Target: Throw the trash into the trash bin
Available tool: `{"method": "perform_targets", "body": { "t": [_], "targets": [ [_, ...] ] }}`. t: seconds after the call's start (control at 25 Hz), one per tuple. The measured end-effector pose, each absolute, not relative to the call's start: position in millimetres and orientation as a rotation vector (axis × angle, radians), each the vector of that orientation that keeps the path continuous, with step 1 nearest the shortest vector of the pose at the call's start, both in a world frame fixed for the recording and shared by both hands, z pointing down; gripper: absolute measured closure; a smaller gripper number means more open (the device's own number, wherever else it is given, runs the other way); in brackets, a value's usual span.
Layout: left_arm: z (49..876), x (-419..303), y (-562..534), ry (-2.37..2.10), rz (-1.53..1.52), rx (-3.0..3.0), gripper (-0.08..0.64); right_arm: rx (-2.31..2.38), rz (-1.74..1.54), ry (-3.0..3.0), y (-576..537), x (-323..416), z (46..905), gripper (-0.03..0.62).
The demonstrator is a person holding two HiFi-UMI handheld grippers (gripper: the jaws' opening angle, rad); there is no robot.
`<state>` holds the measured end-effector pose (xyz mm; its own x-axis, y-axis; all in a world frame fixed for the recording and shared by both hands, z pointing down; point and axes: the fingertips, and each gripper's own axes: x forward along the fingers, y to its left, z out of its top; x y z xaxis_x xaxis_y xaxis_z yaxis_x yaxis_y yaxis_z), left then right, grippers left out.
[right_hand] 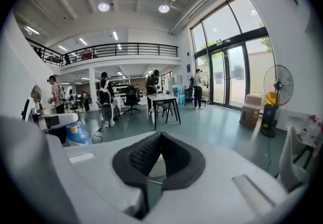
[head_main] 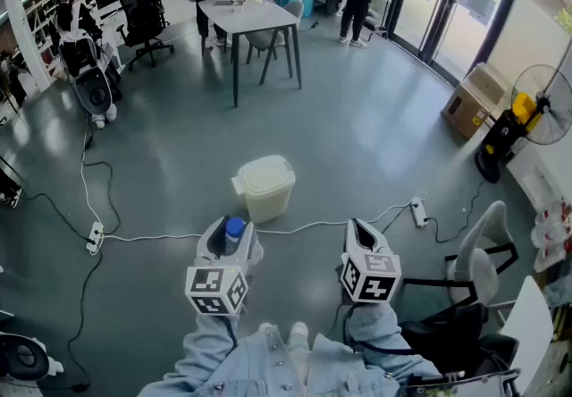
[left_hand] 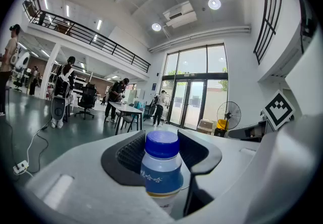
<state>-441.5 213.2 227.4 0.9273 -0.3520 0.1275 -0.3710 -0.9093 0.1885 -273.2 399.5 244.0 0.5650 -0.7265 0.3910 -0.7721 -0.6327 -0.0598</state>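
Presently, the left gripper's [head_main: 231,228] 2 jaws clamp an upright, blue-capped bottle [left_hand: 161,167] between them. The right gripper's [right_hand: 161,136] jaws are closed tip to tip, with nothing held. The bin [head_main: 264,186] stands on the floor [head_main: 357,145] ahead of both pairs of jaws.

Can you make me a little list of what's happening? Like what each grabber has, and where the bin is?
left gripper: shut on the bottle
bottle: upright, blue cap, blue label
right gripper: shut, nothing in it
bin: cream, lid down, on the floor ahead of both grippers
cable: white, lies on the floor between the bin and the grippers
trash thrown: not yet, the bottle is not in the bin
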Motion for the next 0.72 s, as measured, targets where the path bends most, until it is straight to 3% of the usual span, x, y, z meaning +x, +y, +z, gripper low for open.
{"method": "perform_targets", "body": {
  "t": [0.72],
  "targets": [
    [245, -456, 176, -0.551, 0.159, 2.834, 0.350, 2.732, 0.676, -1.265, 375, -283, 255, 0.589]
  ]
}}
